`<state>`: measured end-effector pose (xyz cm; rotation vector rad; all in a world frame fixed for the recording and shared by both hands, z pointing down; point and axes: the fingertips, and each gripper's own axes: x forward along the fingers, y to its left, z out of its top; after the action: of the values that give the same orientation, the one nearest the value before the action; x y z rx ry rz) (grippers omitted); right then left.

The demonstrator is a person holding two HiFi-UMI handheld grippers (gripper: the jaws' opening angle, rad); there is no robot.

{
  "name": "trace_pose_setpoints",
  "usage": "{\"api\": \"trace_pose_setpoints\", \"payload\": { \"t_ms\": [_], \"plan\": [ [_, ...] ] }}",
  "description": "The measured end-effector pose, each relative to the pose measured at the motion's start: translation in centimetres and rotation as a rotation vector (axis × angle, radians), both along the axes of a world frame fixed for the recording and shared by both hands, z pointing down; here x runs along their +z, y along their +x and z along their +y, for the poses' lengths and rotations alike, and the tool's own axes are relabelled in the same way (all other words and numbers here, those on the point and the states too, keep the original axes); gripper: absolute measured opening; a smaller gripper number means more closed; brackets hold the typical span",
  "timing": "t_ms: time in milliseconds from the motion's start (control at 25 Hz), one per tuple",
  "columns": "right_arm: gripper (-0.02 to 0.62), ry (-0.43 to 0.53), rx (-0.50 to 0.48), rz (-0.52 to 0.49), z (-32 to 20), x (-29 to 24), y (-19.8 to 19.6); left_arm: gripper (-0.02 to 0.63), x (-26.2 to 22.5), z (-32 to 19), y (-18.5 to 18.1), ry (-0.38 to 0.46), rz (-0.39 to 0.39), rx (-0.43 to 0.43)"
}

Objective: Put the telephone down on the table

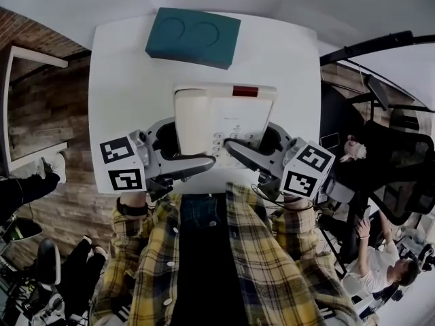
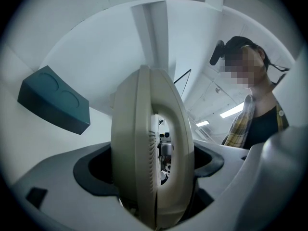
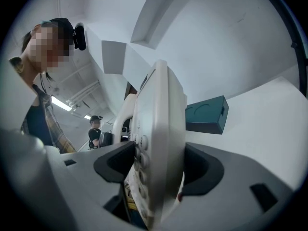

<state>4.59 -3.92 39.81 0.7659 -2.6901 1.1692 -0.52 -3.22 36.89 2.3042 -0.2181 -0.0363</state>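
Observation:
A cream desk telephone [image 1: 221, 117] with a red strip on top is held between both grippers over the near part of the white table [image 1: 129, 87]. My left gripper [image 1: 204, 160] is shut on its lower left edge, and my right gripper [image 1: 236, 151] is shut on its lower right edge by the keys. In the left gripper view the telephone [image 2: 144, 148] stands edge-on between the jaws of the left gripper [image 2: 149, 177], handset side to the right. The right gripper [image 3: 154, 177] pinches the keypad side of the telephone [image 3: 159, 143]. Whether its base touches the table is hidden.
A dark teal box [image 1: 194, 36] lies at the table's far edge, also visible as the teal box [image 2: 55, 105] and the teal box [image 3: 206, 114]. Black office chairs [image 1: 397, 161] and a seated person [image 1: 384, 263] are at the right. A white frame [image 1: 27, 107] stands at the left.

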Motion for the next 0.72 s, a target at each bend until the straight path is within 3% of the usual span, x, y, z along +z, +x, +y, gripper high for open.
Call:
{"api": "trace_pose_setpoints", "payload": {
  "t_ms": [720],
  "plan": [
    [0.281,-0.149,0.021,0.017,-0.3,6.1,0.2,0.425,6.2,-0.7,0.2,-0.17,-0.008,-0.006]
  ]
}}
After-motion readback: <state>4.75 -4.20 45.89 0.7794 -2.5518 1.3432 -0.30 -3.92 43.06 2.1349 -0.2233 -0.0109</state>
